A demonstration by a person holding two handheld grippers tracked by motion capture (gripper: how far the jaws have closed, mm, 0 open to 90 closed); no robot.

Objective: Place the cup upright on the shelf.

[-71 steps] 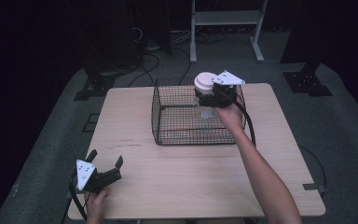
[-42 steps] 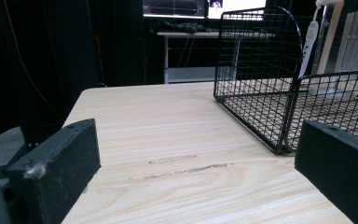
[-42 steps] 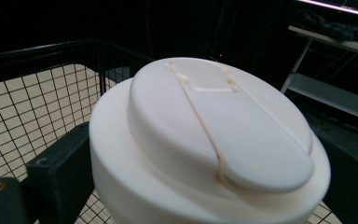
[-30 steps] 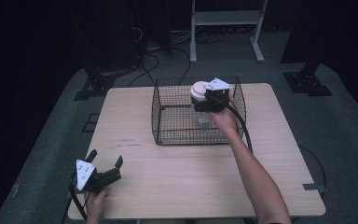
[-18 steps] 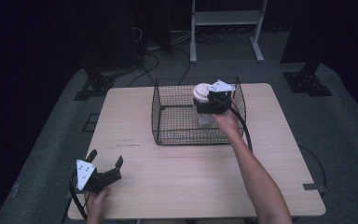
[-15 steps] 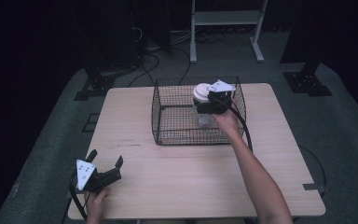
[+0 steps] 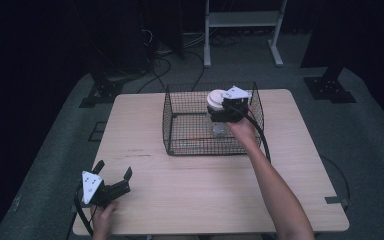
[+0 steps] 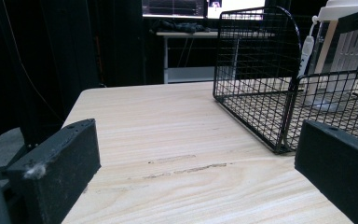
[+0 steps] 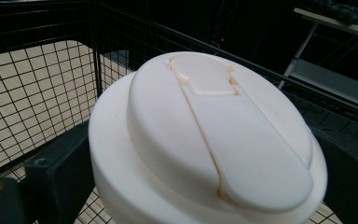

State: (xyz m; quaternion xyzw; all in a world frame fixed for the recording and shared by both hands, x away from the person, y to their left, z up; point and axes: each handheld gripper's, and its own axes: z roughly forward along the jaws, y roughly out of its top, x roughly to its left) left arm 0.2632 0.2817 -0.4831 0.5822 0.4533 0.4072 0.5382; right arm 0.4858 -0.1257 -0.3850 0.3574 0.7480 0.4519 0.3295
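A clear bottle with a wide white lid (image 7: 216,97) hangs inside the black wire basket (image 7: 168,125), over its right half. My right gripper (image 7: 222,114) is shut on the bottle just below the lid. In the right gripper view the lid (image 9: 214,130) sits between the two black jaws of my right gripper (image 9: 205,182), with basket mesh (image 9: 37,79) behind. My left gripper (image 7: 113,169) rests open and holds nothing at the table's near left corner. In the left gripper view my left gripper (image 8: 196,163) points across the bare wood at the basket (image 8: 256,93) and the bottle (image 8: 324,60).
The wooden table (image 7: 205,200) has open room in front of and left of the basket. A white shelf frame (image 7: 242,20) stands behind the table. Cables and black stand bases (image 7: 100,92) lie on the grey floor.
My right gripper has carried the bottle from above the basket's right rim a little leftward and down into the basket. The left gripper has stayed put.
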